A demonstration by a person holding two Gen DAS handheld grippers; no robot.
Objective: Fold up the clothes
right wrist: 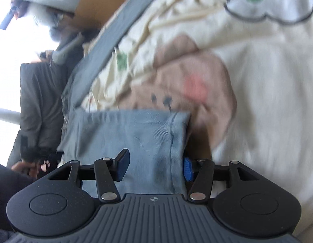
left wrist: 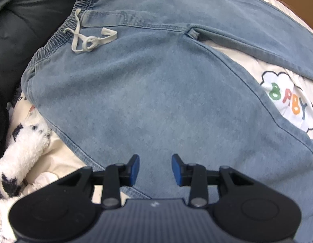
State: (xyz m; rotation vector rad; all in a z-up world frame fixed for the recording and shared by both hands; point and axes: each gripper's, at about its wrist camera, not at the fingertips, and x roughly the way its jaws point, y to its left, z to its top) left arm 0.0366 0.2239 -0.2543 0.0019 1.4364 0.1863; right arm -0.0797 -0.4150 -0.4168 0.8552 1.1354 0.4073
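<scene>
My L gripper (left wrist: 155, 169) hangs spread over denim drawstring pants (left wrist: 156, 101), nothing pinched. R gripper (right wrist: 155, 167) fingers straddle the pant-leg hem (right wrist: 148, 141) (view blurred), jaws wide.

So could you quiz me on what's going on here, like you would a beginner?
1. True or false: the left gripper is clamping the jeans.
2. What lies between the right gripper's fingers?
A. the drawstring
B. a denim leg end
C. the plush toy
3. Fill in: the colourful letters on the bedsheet read ____.

Key: 1 false, it hovers open above them; 2 B; 3 BABY.
</scene>
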